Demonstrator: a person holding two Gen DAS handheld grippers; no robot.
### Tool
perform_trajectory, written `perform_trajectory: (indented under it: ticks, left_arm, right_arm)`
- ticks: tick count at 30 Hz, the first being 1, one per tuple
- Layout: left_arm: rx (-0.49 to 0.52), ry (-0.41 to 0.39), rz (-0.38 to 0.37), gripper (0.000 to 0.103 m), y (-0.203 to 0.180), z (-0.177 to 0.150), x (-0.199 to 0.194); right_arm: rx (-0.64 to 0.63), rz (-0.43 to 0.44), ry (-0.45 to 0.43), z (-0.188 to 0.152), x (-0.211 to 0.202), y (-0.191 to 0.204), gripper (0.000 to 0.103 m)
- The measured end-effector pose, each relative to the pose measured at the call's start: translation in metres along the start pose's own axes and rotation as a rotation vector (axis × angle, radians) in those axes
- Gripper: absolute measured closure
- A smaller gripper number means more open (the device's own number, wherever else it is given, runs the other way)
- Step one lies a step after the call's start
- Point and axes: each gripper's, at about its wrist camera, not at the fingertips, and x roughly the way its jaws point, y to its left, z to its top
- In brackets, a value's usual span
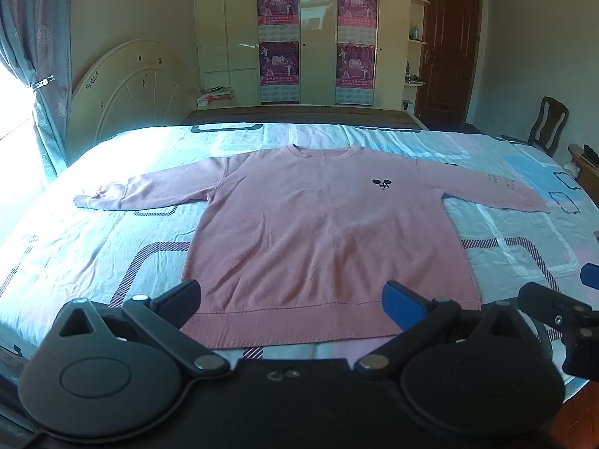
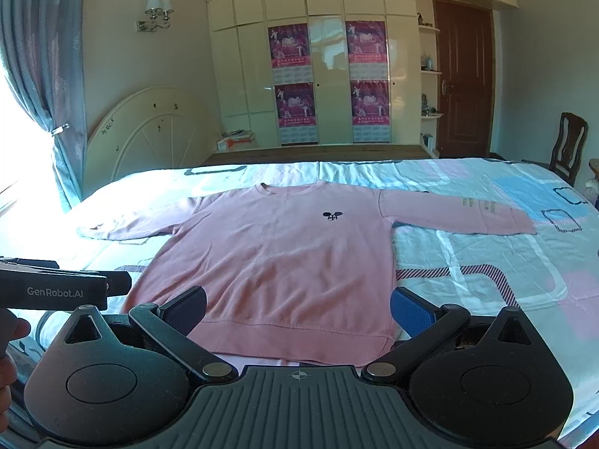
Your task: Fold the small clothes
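A pink long-sleeved sweatshirt (image 1: 318,232) lies flat and face up on the bed, both sleeves spread out sideways, collar at the far side, a small black logo on the chest. It also shows in the right wrist view (image 2: 277,258). My left gripper (image 1: 295,299) is open and empty, above the near hem. My right gripper (image 2: 299,308) is open and empty, also above the near hem. The right gripper's body shows at the right edge of the left wrist view (image 1: 561,314); the left gripper's body shows at the left of the right wrist view (image 2: 63,288).
The bed (image 1: 505,232) has a pale blue and pink patterned sheet, with a white headboard (image 1: 127,89) on the left. A cream wardrobe with posters (image 1: 318,41) stands behind. A wooden chair (image 1: 546,123) and a brown door (image 1: 445,48) are at the right. Curtains (image 1: 37,75) hang at the left.
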Motion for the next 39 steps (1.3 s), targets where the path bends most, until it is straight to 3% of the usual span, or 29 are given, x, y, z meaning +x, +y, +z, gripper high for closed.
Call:
perform_trajectory:
  ticks: [39]
  left_arm:
    - [-0.018,0.004,0.023,0.000,0.000,0.013,0.018]
  right_arm:
    - [0.035,-0.021,0.009,0.008,0.017,-0.010,0.000]
